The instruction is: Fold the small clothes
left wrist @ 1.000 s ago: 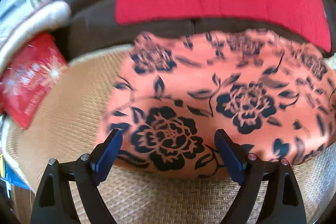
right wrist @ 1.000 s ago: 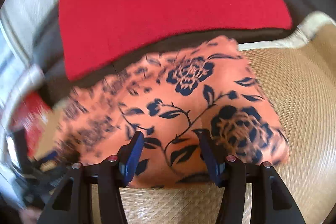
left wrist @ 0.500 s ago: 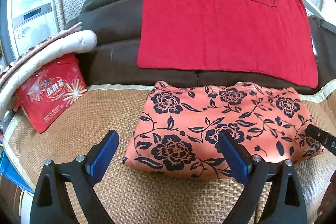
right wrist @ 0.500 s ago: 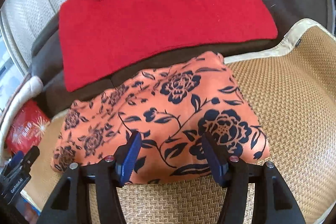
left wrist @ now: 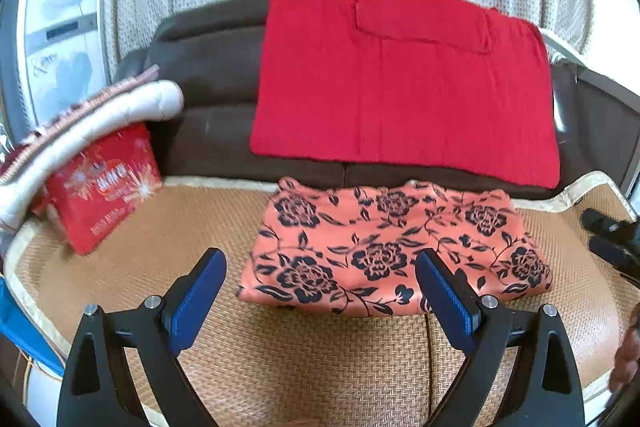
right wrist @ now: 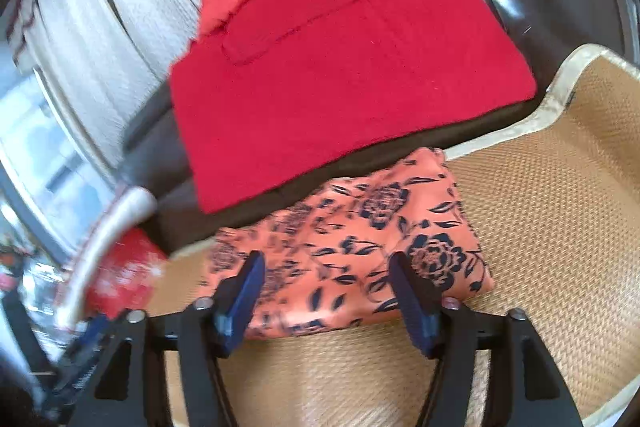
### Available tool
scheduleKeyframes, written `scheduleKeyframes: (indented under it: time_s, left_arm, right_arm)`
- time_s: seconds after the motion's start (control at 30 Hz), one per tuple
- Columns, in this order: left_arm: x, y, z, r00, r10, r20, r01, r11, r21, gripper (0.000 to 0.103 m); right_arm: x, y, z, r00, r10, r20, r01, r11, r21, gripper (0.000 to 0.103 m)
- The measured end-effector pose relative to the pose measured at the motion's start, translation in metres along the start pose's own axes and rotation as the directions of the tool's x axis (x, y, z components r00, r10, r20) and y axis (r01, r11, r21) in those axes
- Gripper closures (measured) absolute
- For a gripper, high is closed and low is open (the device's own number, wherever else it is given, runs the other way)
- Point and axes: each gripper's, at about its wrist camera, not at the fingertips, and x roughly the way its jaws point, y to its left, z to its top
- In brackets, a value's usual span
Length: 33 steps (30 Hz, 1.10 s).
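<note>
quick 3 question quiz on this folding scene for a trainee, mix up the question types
1. True or false: the left gripper is shut on the orange cloth with dark floral print.
2. Multiple choice: the folded orange cloth lies on A) the woven straw mat, B) the plain red fabric, C) the red printed packet.
3. Fill in: the plain red fabric drapes over the dark brown sofa ____.

Key
1. False: both it and the right gripper are open and hold nothing.
2. A
3. backrest
</note>
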Motion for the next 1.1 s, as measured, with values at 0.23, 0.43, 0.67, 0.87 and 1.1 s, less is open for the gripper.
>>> scheduleKeyframes:
  time_s: [0.23, 0.43, 0.67, 0.87, 1.1]
  left_arm:
    - [-0.040, 0.008, 0.015, 0.997, 0.032, 0.067, -0.029, 0.999, -0.038, 0.007]
    - [-0.065, 0.000, 0.018, 0.997, -0.017, 0.078, 0.020, 0.999, -0.036, 0.007]
    - [-0.088, -0.013, 0.020, 0.992, -0.032, 0.121, 0.028, 0.999, 0.027, 0.007]
    - [-0.045, 0.011, 0.004, 0.999, -0.029, 0.020, 0.028, 0.999, 0.029, 0.007]
    - [0.066, 0.088, -0.038, 0.977, 0.049, -0.205, -0.070, 0.993, -0.094, 0.007]
  right_arm:
    - [-0.045, 0.014, 0.014, 0.996, 0.083, 0.013, -0.084, 0.995, 0.057, 0.025]
    - [-0.070, 0.016, 0.006, 0.963, 0.257, 0.082, -0.266, 0.955, 0.128, 0.015]
    - [-0.097, 0.023, 0.011, 0.939, 0.299, 0.172, -0.328, 0.929, 0.173, 0.001]
    - [-0.089, 0.003, 0.006, 0.975, 0.171, 0.141, -0.187, 0.976, 0.114, 0.001]
    - [-0.032, -0.102, -0.017, 0.997, 0.078, -0.021, -0.062, 0.908, 0.415, 0.001]
